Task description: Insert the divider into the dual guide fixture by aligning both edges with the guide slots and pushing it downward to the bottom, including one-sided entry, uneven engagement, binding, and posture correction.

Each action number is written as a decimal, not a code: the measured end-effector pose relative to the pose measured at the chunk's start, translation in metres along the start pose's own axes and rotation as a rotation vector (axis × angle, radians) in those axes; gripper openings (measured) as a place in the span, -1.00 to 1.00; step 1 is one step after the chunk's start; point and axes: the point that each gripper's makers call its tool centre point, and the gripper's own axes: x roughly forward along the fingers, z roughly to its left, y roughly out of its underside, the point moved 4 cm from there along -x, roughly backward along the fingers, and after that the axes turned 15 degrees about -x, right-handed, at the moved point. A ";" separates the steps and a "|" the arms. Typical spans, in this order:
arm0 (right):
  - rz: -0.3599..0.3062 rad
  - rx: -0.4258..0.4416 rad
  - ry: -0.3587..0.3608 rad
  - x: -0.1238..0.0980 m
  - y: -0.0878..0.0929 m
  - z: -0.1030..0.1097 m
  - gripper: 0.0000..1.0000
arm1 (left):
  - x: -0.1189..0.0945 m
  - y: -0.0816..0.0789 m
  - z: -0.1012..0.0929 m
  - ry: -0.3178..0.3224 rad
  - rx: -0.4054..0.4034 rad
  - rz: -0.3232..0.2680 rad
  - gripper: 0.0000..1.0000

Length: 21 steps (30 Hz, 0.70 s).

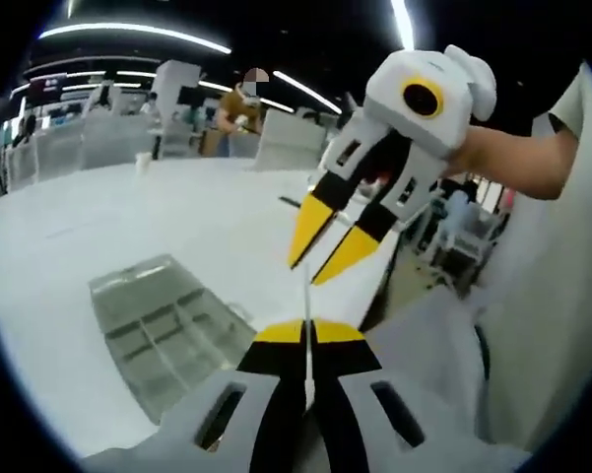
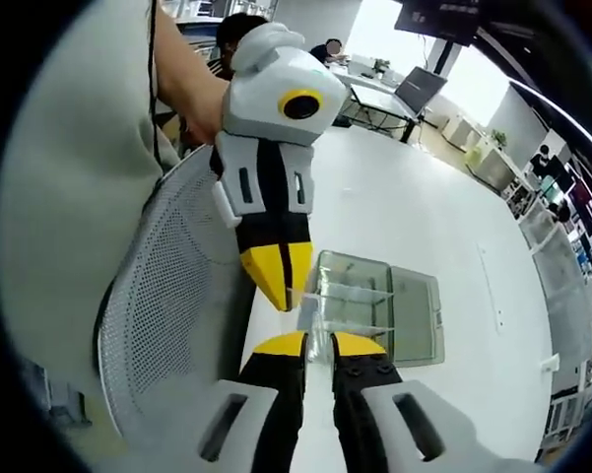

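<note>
Both tools, left (image 1: pixel 308 332) and right (image 2: pixel 308 343), clamp the thin clear plastic divider (image 1: pixel 304 296) edge-on (above the desk (image 1: pixel 128 217)), the clear compartmented guide fixture (image 2: pixel 379 305) lying below.

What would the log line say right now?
left gripper shut on divider | right gripper shut on divider | divider in air, not inserted | fixture on table

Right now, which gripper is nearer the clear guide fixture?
Left, narrowly. The left gripper hangs beside the near corner of the fixture; the right gripper sits higher, toward the table edge. Both pinch the divider.
</note>
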 end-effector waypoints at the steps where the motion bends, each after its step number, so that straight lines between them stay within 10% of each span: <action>1: -0.005 0.002 -0.011 0.000 -0.001 0.001 -0.95 | 0.000 0.000 -0.001 0.000 0.019 0.004 -1.00; 21: -0.014 0.011 -0.135 0.004 0.000 0.007 -0.99 | 0.001 0.004 -0.004 0.010 0.151 0.035 -1.00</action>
